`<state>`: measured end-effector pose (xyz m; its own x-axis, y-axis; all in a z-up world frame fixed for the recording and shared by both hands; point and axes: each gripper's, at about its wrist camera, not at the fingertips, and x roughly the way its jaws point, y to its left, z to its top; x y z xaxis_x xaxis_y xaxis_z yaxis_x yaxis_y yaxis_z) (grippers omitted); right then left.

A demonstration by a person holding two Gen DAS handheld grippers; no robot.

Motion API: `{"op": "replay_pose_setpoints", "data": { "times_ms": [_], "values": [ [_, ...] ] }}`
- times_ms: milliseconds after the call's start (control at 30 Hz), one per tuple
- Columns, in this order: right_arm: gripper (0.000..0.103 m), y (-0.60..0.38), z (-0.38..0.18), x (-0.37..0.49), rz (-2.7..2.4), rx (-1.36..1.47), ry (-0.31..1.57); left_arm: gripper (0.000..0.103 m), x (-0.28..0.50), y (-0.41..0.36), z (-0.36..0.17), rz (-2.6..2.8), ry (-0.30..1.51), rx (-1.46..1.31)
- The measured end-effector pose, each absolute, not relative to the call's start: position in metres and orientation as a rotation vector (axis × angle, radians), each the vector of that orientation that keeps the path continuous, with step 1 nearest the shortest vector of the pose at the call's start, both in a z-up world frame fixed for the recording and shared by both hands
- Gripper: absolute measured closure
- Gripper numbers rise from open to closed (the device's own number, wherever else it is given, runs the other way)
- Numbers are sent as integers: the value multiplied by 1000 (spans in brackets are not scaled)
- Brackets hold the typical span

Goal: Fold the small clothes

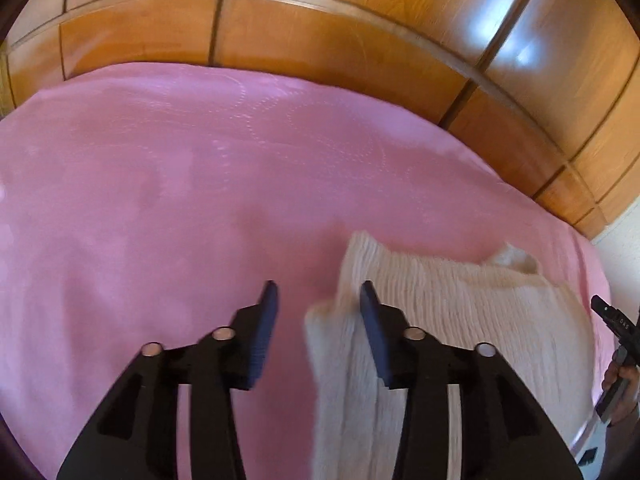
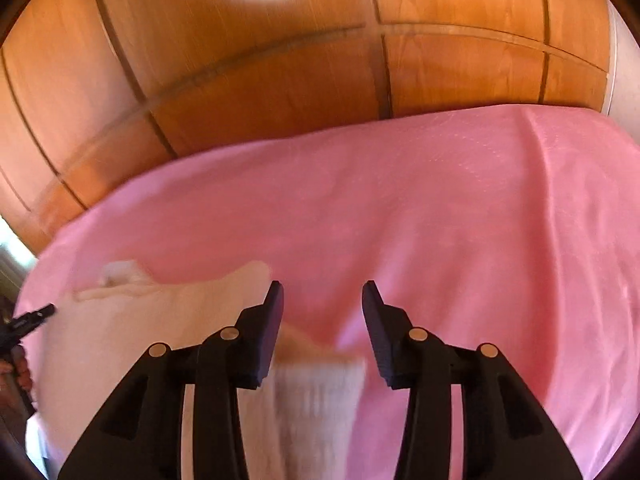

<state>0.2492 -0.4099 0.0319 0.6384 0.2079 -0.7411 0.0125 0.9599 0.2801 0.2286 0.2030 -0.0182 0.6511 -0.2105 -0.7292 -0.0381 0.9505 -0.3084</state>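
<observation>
A cream ribbed knit garment (image 1: pixel 460 312) lies on the pink bedcover (image 1: pixel 160 200), blurred in both views. My left gripper (image 1: pixel 319 286) stands open over its left edge; a cream fold shows between the fingers, but the pads do not press on it. In the right wrist view the same garment (image 2: pixel 140 328) spreads to the left, and one end of it runs under my right gripper (image 2: pixel 323 286), which is open as well with cloth below the gap. Each view catches the other gripper at its edge: the right gripper (image 1: pixel 612 320) and the left gripper (image 2: pixel 32 320).
Wooden wardrobe doors (image 1: pixel 320 40) rise straight behind the bed, seen also as wardrobe panels (image 2: pixel 240 80). The pink cover (image 2: pixel 440 220) stretches far and right of the garment. A person's hand (image 1: pixel 618 376) holds the right gripper at the frame's edge.
</observation>
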Motion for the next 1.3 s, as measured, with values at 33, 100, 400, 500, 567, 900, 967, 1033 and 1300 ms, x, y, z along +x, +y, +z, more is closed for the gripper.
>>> {"op": "replay_pose_setpoints", "data": {
  "times_ms": [33, 100, 400, 500, 567, 900, 967, 1033, 1300],
  "values": [
    [56, -411, 35, 241, 134, 294, 872, 61, 225, 208, -20, -110, 860, -322],
    [53, -406, 35, 233, 186, 332, 882, 61, 208, 216, -24, -132, 869, -346],
    [93, -353, 11, 229, 174, 213, 923, 81, 144, 210, -48, -202, 900, -364],
    [95, -360, 29, 224, 103, 164, 836, 92, 144, 204, -40, -181, 871, -337],
    [97, -363, 22, 236, 41, 112, 842, 92, 156, 200, -44, -157, 885, -335],
    [82, -345, -15, 247, -47, -59, 892, 85, 138, 191, -40, 11, 869, -246],
    [56, -345, -3, 235, -74, -68, 840, 85, 120, 190, -32, 29, 833, -220],
    [53, -339, 11, 222, -29, -37, 794, 85, 103, 183, -25, 31, 802, -203],
    [43, -227, 17, 200, 427, -72, 835, 55, 91, 119, -15, -79, 722, -108]
  ]
}}
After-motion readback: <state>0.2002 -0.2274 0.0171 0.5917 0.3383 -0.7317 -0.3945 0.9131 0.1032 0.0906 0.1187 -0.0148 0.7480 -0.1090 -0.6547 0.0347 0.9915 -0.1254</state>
